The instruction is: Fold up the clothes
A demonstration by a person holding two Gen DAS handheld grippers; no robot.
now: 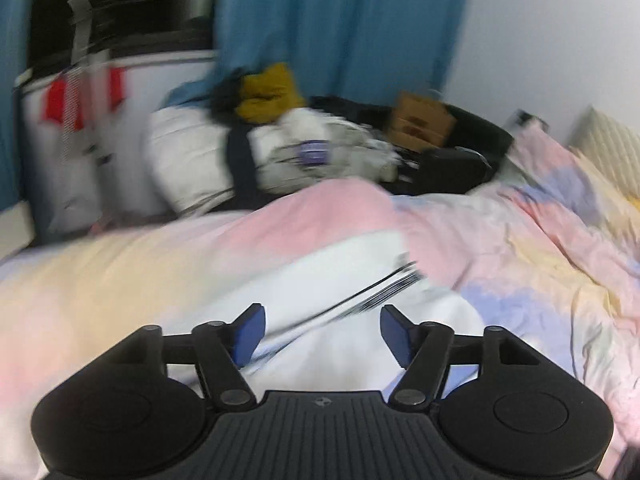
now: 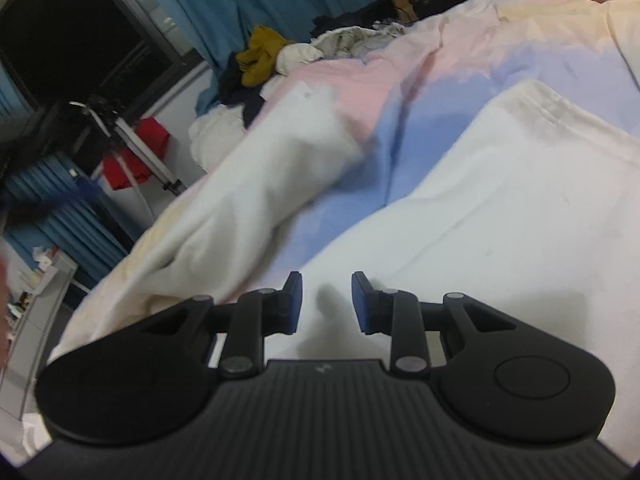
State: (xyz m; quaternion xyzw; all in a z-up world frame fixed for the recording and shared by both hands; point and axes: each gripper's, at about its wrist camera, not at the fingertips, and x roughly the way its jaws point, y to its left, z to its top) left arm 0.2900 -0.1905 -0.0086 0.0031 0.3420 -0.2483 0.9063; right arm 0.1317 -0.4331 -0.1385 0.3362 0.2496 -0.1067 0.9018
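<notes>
A white garment [image 1: 344, 272] lies spread on the pastel bedcover [image 1: 520, 224], with a blurred dark streak across it. My left gripper [image 1: 322, 316] hovers just over it, blue pads wide apart and nothing between them. In the right wrist view the garment's broad body [image 2: 500, 200] fills the right side, and a sleeve-like part [image 2: 248, 192] runs off to the left. My right gripper [image 2: 327, 292] sits low over the body cloth. Its jaws are partly apart and its pads [image 2: 294, 300] press on nothing; only its shadow shows in the gap.
At the bed's far edge lies a heap of clothes: a yellow garment [image 1: 268, 92], white laundry [image 1: 320, 148] and dark items. A brown cardboard bag [image 1: 420, 120] stands beside it. Blue curtains [image 1: 340, 20] hang behind. Red cloth [image 2: 132, 156] hangs on a stand.
</notes>
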